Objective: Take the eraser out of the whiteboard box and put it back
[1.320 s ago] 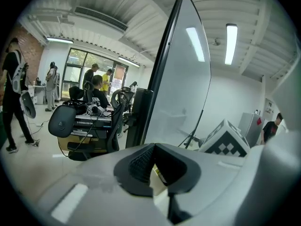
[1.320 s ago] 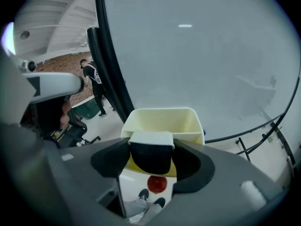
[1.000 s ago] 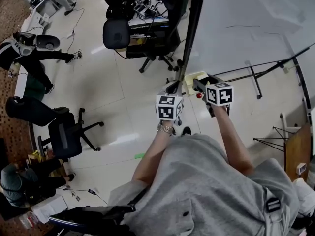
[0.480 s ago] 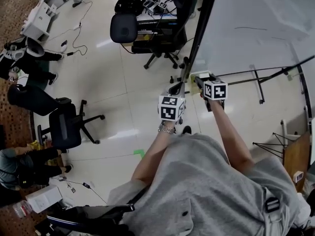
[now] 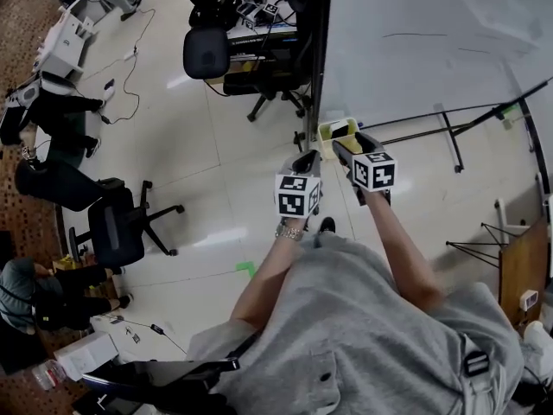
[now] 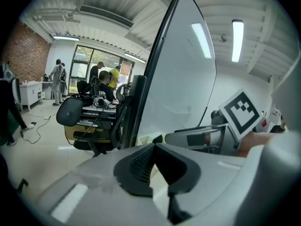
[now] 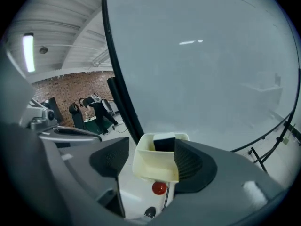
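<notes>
A cream box hangs at the lower left corner of the whiteboard. In the right gripper view the box holds a dark eraser standing upright inside it. My right gripper points at the box, and its jaws are opening, one on each side of the box's front. The pads do not press on the eraser. A red knob sits below the box. My left gripper hovers just left of the box, beside the whiteboard's dark edge. Its pads meet with nothing between them.
Black office chairs and a cluttered desk stand on the tiled floor to the left. People stand at the far left. The whiteboard's stand legs spread over the floor at right, near a wooden cabinet.
My right gripper has dipped slightly in front of the box. The left gripper has shifted a little alongside it. The eraser stays in the box.
</notes>
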